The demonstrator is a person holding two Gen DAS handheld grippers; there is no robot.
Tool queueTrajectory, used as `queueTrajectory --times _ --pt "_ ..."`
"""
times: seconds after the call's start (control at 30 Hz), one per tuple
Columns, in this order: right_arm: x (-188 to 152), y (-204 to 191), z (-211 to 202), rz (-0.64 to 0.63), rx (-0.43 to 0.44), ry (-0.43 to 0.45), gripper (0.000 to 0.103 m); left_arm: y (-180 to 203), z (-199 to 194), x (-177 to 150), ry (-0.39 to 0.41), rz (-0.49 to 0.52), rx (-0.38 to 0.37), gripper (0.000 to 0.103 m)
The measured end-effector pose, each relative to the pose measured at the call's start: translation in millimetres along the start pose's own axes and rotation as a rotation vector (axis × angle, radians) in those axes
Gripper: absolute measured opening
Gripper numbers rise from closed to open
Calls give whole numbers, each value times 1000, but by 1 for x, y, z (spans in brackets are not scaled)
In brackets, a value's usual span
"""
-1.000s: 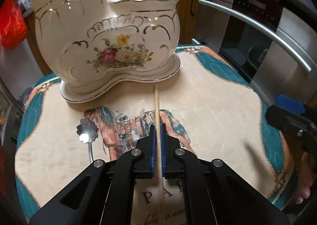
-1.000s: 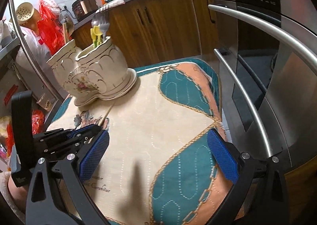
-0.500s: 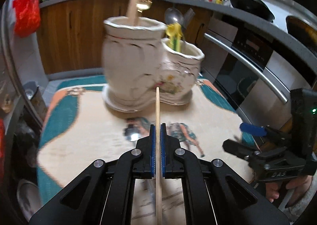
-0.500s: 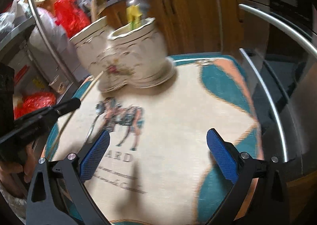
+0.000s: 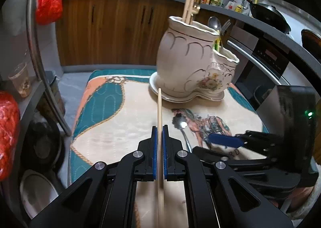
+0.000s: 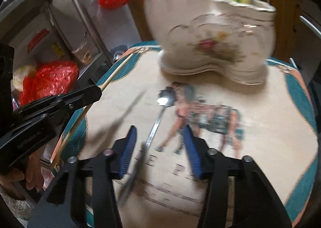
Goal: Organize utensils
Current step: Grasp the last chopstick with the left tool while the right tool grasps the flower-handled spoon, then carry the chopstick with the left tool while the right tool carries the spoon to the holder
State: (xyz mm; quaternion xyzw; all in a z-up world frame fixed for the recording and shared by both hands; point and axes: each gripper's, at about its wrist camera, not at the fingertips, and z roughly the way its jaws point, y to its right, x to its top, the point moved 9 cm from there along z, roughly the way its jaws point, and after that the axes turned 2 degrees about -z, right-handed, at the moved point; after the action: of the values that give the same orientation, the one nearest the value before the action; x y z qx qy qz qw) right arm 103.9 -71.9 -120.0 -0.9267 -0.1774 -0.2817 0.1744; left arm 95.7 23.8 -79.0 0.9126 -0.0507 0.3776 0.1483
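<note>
A chopstick (image 5: 159,111) is clamped in the left claw (image 5: 159,137), above the mat (image 5: 112,119). The right claw (image 6: 158,143), half open and just closing, straddles the spoon (image 6: 158,115) lying before the holder (image 6: 210,33); nothing is gripped.

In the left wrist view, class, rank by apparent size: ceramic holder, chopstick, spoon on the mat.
1. Ceramic holder.
2. Chopstick, long but thin; nearness to the camera inflates it.
3. Spoon, partly hidden.
</note>
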Motion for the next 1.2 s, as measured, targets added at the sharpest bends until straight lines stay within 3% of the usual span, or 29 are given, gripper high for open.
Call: queueTrajectory --times 0.17,0.23,0.43,0.77,0.97,1.2 --pt "-1 -5 13 -66 -94 -14 26 -8 -2 -1 1 -9 -4 5" --pt "-1 -3 13 -92 -131 -8 8 -9 -1 -2 -1 -12 -8 5" --pt "-9 15 -2 -86 -115 -13 3 -3 1 -8 -13 -2 -30 5" --pt "-26 64 -44 -40 -161 5 3 22 5 -31 -66 48 -74 5" --pt "-14 70 -78 -1 -125 134 3 28 -9 -21 -12 42 -96 5" --pt "40 71 -130 9 -101 362 3 50 -53 41 164 76 -151 5"
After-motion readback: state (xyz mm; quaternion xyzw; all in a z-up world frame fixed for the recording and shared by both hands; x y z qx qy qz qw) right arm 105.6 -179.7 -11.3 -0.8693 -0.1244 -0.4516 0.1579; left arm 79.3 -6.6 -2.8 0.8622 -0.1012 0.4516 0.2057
